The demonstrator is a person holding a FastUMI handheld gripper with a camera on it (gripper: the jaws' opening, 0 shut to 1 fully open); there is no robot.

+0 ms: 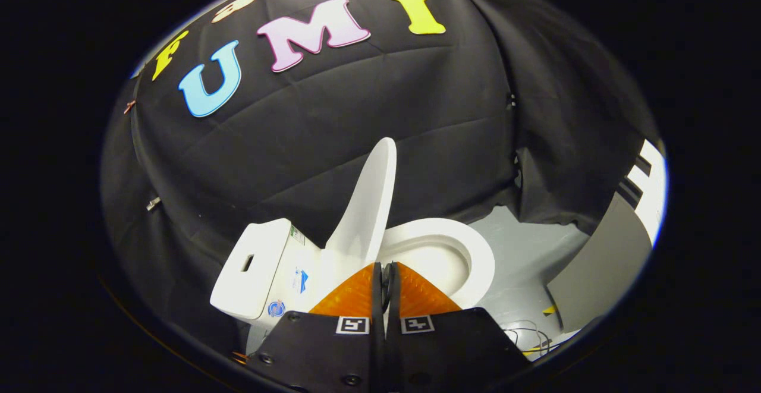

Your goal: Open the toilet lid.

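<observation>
The claw is clenched, its two fingers pressed together with nothing between them; just beyond their tips stands the white toilet; the toilet lid is raised, standing nearly upright above the toilet's bowl rim, apart from the fingers; the tank sits behind the lid; grey floor spreads past the toilet's bowl.
</observation>
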